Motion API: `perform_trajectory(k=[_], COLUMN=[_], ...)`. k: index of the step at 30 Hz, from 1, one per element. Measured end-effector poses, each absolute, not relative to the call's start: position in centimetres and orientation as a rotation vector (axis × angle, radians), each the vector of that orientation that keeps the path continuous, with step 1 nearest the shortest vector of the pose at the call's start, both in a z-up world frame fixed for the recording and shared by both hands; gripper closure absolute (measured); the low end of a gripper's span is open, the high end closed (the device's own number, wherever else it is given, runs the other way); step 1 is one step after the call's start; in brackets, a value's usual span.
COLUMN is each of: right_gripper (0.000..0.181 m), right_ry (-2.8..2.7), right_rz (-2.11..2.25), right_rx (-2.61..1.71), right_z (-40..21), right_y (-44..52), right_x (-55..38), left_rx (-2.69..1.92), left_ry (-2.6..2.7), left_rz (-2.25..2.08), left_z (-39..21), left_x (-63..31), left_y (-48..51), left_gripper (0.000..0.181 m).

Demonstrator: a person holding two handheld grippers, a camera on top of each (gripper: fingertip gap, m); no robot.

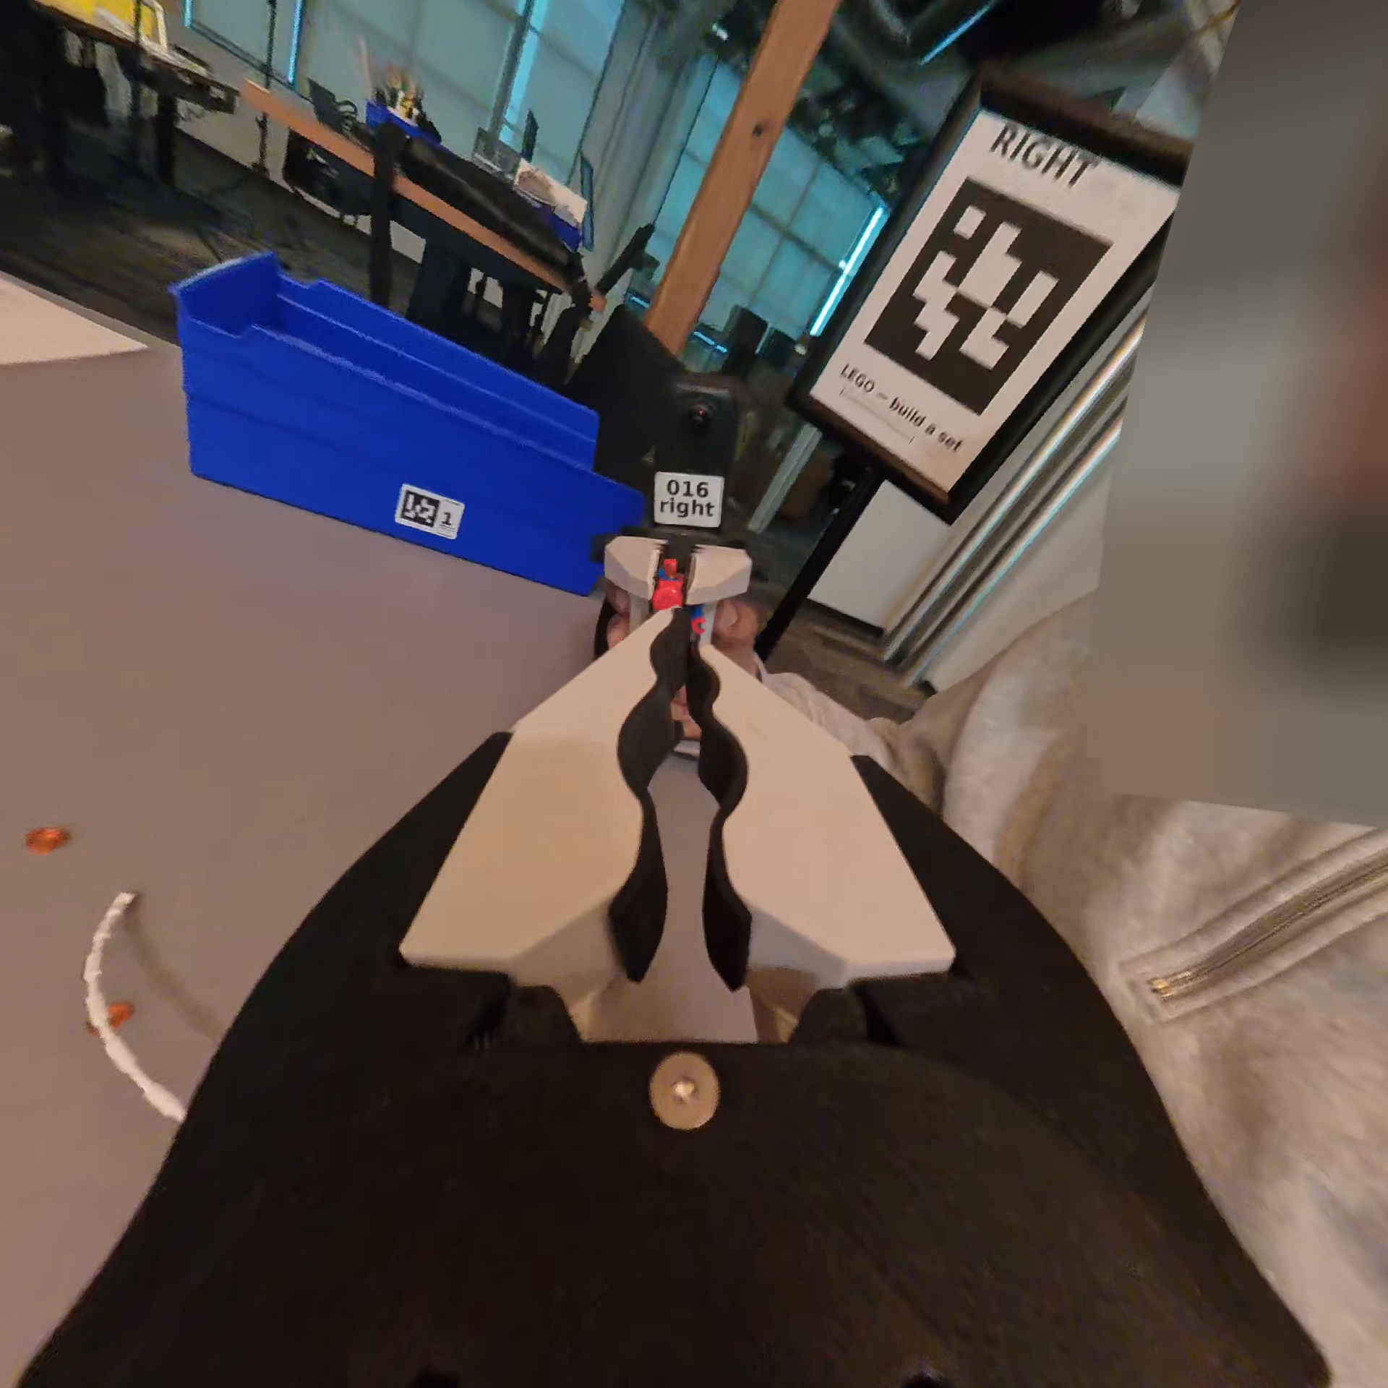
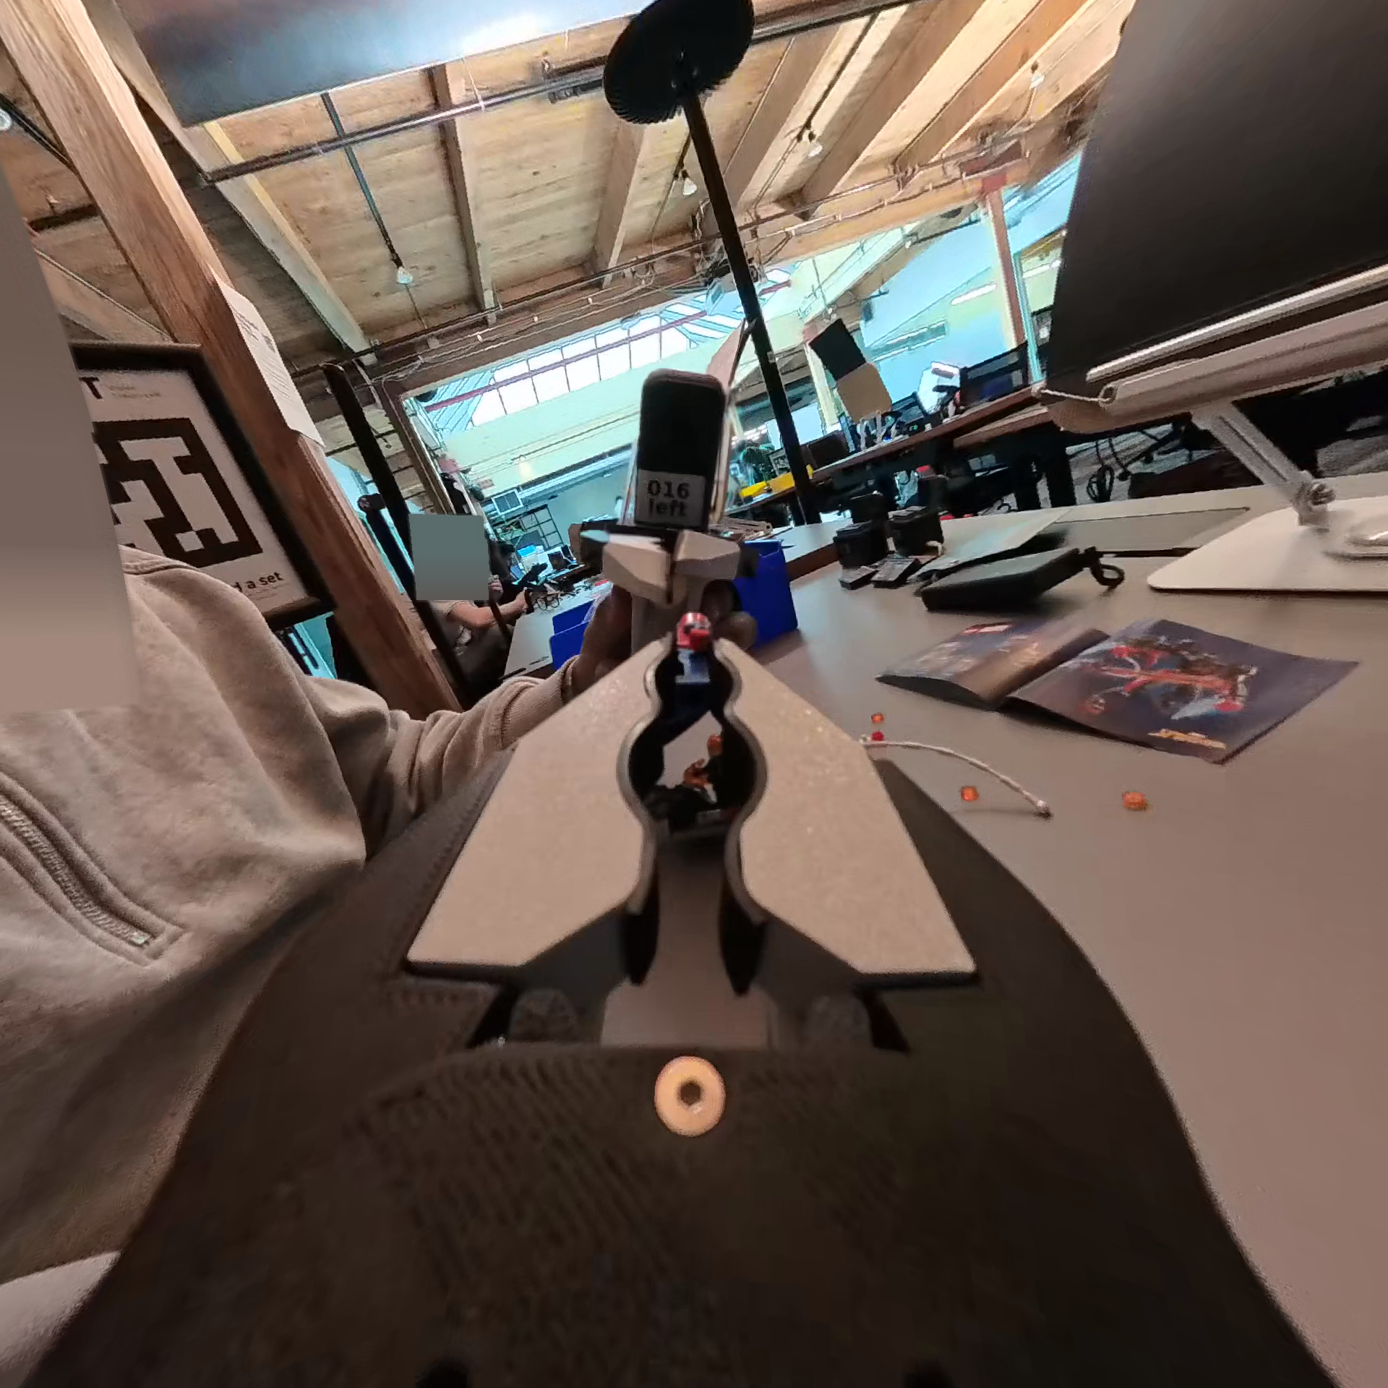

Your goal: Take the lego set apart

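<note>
My right gripper (image 2: 695, 647) is shut on a small lego figure (image 2: 695, 635) with a red head and a blue body, and holds it up above the table. The left wrist view shows this from the front: the right gripper (image 1: 676, 572) has the figure (image 1: 667, 593) between its pads. My left gripper (image 1: 682, 627) is shut, with its tips right below the figure's head, beside its blue arm with a red hand (image 1: 698, 623). I cannot tell whether the tips pinch that arm. The left gripper (image 2: 667, 571) faces me in the right wrist view.
A blue bin (image 1: 375, 405) stands at the back of the grey table (image 1: 225, 676). An open booklet (image 2: 1126, 676), a white string (image 2: 969, 766) and small orange pieces (image 2: 1134, 801) lie on the right. A monitor stand (image 2: 1277, 548) and black gear (image 2: 999, 578) stand behind them. A person's sleeve (image 2: 225, 789) is at the left. Across from one pair of fingers to the other is roughly 6 centimeters.
</note>
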State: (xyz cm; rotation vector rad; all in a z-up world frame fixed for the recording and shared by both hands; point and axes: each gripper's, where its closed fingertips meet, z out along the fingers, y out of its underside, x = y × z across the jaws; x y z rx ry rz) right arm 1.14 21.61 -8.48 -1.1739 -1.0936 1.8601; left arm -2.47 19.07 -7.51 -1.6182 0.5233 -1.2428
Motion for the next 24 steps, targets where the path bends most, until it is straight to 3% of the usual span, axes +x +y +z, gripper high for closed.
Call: perform_trajectory(k=[4, 7, 9, 13, 17, 24], right_gripper=[0.176, 0.176, 0.176, 0.176, 0.176, 0.176], right_ry=[-1.141, -1.149, -1.166, -1.236, -1.269, -1.292], right_rz=[1.863, 1.895, 1.892, 1.829, 1.795, 1.771], right_rx=[-1.186, -1.175, -1.169, -1.165, -1.145, -1.122], right_z=[-9.0, -8.9, -9.0, -9.6, -9.7, -9.7], right_y=[20.9, 20.5, 20.3, 19.5, 19.0, 18.6], right_x=[0.6, 0.6, 0.6, 0.0, -0.1, -0.1], left_rx=[-1.669, -1.686, -1.687, -1.689, -1.694, -1.674], left_ry=[0.621, 0.657, 0.643, 0.623, 0.619, 0.624], left_rz=[-1.09, -1.132, -1.173, -1.227, -1.23, -1.264], left_z=[-9.3, -9.9, -9.9, -9.9, -10.1, -9.9], left_x=[-1.2, -0.2, 0.1, 0.7, 0.9, 0.8], left_y=[19.2, 18.8, 18.7, 18.6, 18.6, 18.4], left_gripper=[0.181, 0.146, 0.143, 0.149, 0.172, 0.173])
